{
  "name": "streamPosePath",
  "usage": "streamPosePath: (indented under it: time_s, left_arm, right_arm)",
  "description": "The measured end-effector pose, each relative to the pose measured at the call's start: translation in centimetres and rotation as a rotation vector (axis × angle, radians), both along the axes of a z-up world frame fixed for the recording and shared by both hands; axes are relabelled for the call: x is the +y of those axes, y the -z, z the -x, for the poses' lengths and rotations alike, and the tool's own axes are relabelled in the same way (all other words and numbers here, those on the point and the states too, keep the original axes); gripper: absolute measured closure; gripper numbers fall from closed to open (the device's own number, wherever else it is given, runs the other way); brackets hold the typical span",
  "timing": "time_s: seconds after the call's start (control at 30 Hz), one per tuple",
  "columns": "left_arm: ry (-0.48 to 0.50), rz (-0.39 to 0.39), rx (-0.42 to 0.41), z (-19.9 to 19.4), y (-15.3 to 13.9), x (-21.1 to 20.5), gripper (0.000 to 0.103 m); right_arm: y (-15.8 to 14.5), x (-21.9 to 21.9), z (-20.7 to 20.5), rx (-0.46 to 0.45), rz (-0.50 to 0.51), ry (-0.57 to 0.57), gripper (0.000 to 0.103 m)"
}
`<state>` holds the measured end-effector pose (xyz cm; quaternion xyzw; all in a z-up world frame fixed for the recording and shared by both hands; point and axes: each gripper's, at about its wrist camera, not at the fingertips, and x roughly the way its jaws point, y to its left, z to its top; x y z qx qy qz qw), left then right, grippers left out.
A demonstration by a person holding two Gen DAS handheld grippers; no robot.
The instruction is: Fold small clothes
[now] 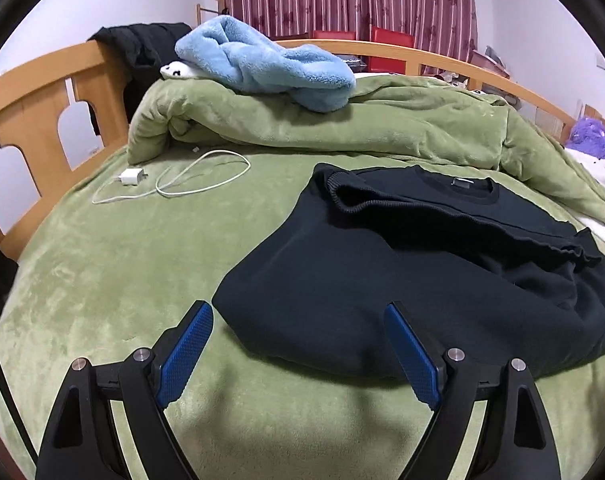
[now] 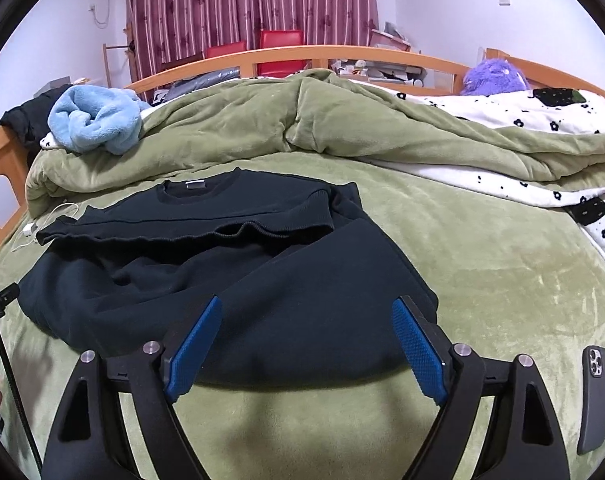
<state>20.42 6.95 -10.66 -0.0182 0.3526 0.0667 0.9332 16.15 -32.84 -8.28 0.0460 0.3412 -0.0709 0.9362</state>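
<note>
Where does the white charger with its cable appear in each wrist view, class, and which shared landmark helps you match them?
Left wrist: white charger lies upper left on the green blanket.
Right wrist: only a bit shows at the left edge, behind the black sweater.
Shared landmark: light blue fleece on the bunched quilt.

I see a bed (image 1: 102, 264) with green plush cover; on it lie a black sweatshirt (image 1: 342, 280), white charger with cable (image 1: 132, 178), bunched green duvet (image 1: 342, 120), and a phone (image 2: 594, 396) face down.
</note>
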Motion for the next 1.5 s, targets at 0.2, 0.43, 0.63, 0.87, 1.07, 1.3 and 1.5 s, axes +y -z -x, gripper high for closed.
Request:
streamPosePath:
  time_s: [0.2,0.43,0.63,0.87,1.07,1.3,1.5]
  left_arm:
    - [-0.003,0.121,0.011,-1.1,0.1,2.3,0.017]
    - [0.019,0.233,0.055,-2.8,1.7,3.9,0.017]
    - [0.045,0.249,0.088,-4.1,3.3,3.9,0.018]
    - [0.059,0.237,0.140,-5.2,5.3,3.2,0.018]
    - [0.065,0.203,0.140,-5.5,6.0,2.6,0.021]
    - [0.052,0.177,0.127,-5.1,6.0,2.3,0.060]
    - [0.068,0.179,0.104,-4.1,5.4,2.2,0.077]
  right_arm:
    - [-0.2,-1.6,-0.8,-0.007,-0.019,0.022,0.028]
    - [1.8,-3.9,-2.6,0.083,-0.078,0.043,0.032]
    - [5.0,-4.8,-3.4,0.165,-0.112,0.035,0.034]
    - [6.5,-4.6,-4.7,0.180,-0.103,0.031,0.032]
    - [7.7,-5.0,-6.2,0.201,-0.091,0.051,0.027]
    - [8.3,-5.4,-6.5,0.215,-0.125,0.053,0.027]
    - [7.8,-5.3,-6.2,0.219,-0.115,0.038,0.068]
